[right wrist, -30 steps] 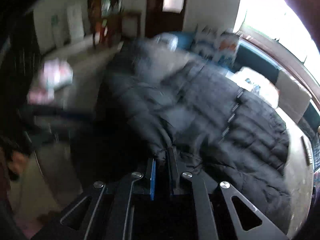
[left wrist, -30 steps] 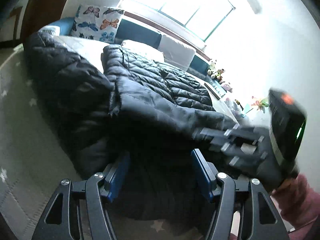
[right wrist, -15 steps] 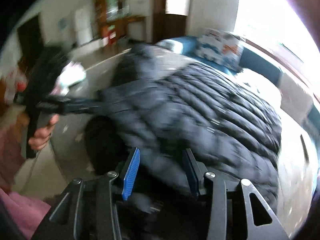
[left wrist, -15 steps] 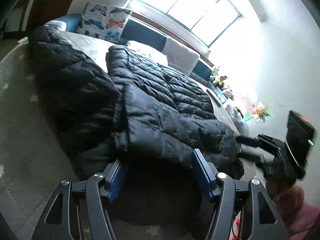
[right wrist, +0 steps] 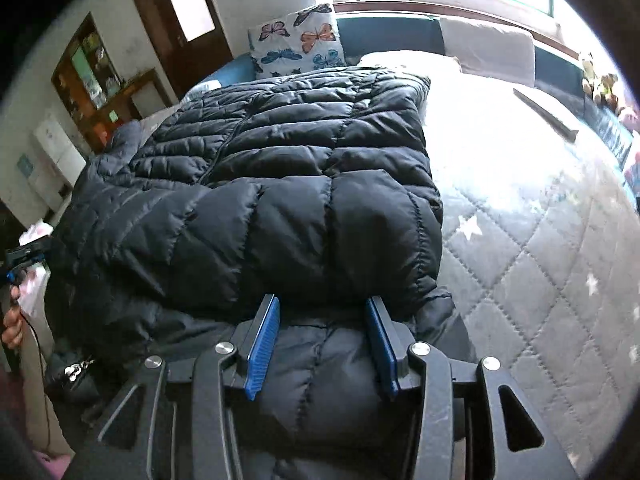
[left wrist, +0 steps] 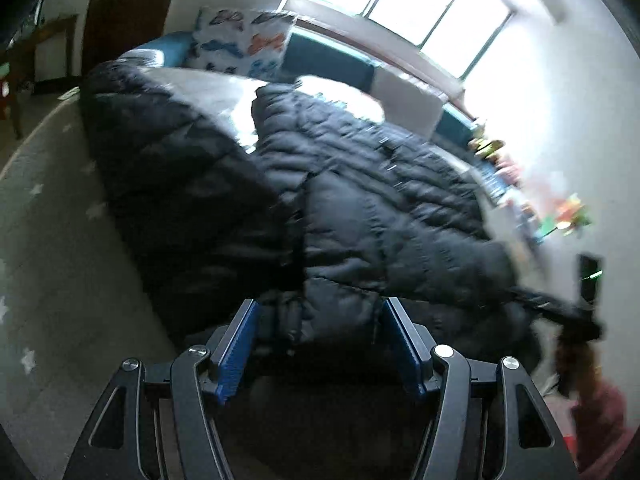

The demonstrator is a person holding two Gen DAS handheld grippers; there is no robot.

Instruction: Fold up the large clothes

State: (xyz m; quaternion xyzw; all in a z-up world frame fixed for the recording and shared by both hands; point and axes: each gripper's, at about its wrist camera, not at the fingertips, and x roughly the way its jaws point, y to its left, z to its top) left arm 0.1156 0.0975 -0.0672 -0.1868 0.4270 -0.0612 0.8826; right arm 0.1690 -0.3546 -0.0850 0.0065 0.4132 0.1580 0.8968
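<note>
A large black quilted puffer jacket [right wrist: 280, 184] lies on the grey quilted bed [right wrist: 540, 240], its lower part folded up over the body. It also fills the left wrist view [left wrist: 360, 208], hanging over the bed's near edge. My right gripper [right wrist: 322, 320] is open, its blue pads on either side of the jacket's near fold, above the fabric. My left gripper [left wrist: 320, 320] is open at the jacket's hanging edge, holding nothing. The right gripper [left wrist: 576, 312] shows at the right edge of the left wrist view; the left gripper [right wrist: 20, 256] shows at the far left of the right wrist view.
A butterfly pillow [right wrist: 300, 40] and blue and grey cushions [right wrist: 488, 40] line the window side. A dark door [right wrist: 188, 16] and a wooden cabinet [right wrist: 104, 88] stand at the back left. Toys [right wrist: 600, 80] sit at the bed's far right. Bare quilt lies right of the jacket.
My right gripper let go of the jacket, opened and moved over the folded part. My left gripper stayed open and came closer to the hanging edge.
</note>
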